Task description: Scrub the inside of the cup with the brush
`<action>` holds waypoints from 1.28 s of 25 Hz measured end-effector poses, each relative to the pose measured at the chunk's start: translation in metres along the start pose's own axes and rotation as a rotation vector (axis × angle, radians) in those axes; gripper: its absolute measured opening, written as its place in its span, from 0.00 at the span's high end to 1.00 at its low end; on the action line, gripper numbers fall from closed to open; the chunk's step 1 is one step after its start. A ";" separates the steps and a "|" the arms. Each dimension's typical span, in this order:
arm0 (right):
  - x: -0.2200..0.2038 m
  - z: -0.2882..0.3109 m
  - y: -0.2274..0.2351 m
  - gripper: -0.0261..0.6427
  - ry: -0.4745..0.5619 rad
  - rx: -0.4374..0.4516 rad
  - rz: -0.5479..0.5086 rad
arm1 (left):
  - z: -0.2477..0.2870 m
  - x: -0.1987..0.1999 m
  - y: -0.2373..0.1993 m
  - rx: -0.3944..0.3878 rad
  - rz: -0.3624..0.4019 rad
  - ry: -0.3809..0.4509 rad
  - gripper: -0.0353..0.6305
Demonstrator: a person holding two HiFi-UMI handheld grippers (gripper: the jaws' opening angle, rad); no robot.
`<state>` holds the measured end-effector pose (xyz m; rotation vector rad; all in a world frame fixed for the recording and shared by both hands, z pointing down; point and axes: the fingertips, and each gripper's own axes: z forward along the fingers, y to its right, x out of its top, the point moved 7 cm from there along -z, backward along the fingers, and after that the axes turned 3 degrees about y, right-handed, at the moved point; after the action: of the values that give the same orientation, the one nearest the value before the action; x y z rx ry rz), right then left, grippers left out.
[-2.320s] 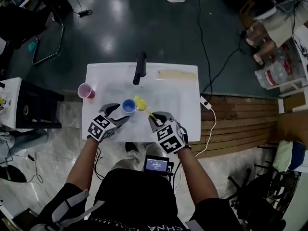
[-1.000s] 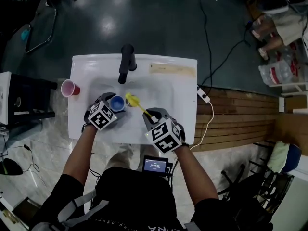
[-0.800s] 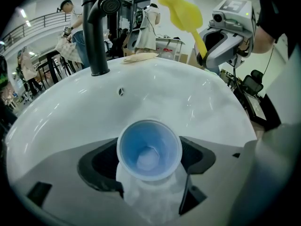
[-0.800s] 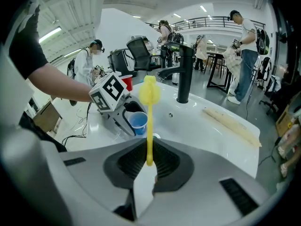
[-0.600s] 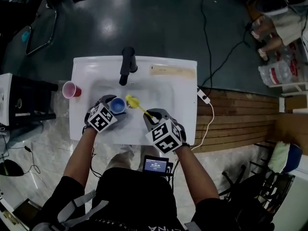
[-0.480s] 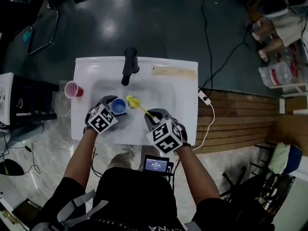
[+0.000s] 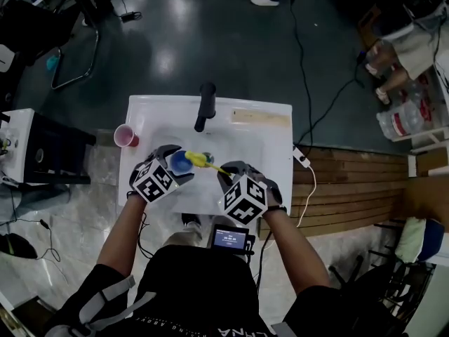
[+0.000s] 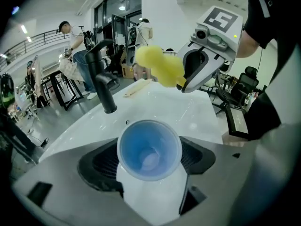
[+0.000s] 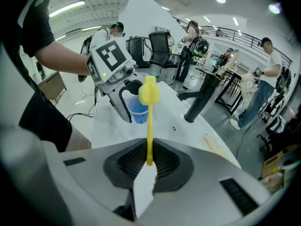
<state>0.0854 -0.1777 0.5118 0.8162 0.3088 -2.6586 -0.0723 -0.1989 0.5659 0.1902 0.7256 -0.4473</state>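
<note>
L gripper is pinching the blue cup low in its view, mouth pointing up over the sink. R gripper is squeezing the end of the yellow brush. The soft head is hanging just by the cup rim, mid-left in head view, not inside yet. I think the good way is going slow: holding cup steady, dipping the head thru the middle, then twisting & rubbing the walls w/o squashing the thin cup

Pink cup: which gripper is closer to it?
Left. The left gripper, holding a blue cup, is just beside the pink cup; the right gripper, holding the brush, is farther off.
</note>
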 end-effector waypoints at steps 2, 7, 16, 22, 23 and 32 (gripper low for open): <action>0.010 -0.003 -0.006 0.90 -0.028 -0.006 -0.064 | -0.011 0.004 0.004 0.001 0.020 0.002 0.38; 0.035 -0.010 -0.022 0.90 -0.120 -0.050 -0.249 | -0.036 0.008 0.014 0.004 0.063 0.008 0.38; 0.063 -0.015 -0.042 0.90 -0.297 -0.181 -0.574 | -0.068 0.005 0.030 -0.001 0.113 0.006 0.38; 0.078 -0.009 -0.054 0.90 -0.373 -0.240 -0.710 | -0.076 -0.002 0.039 -0.022 0.134 -0.008 0.38; 0.080 -0.008 -0.056 0.90 -0.386 -0.246 -0.730 | -0.077 -0.002 0.040 -0.023 0.136 -0.009 0.38; 0.087 0.009 -0.070 0.90 -0.448 -0.258 -0.802 | -0.088 -0.001 0.040 -0.011 0.166 -0.006 0.38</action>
<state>-0.0134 -0.1390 0.4768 -0.0345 0.9986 -3.2955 -0.1069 -0.1346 0.5029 0.2363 0.7000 -0.2855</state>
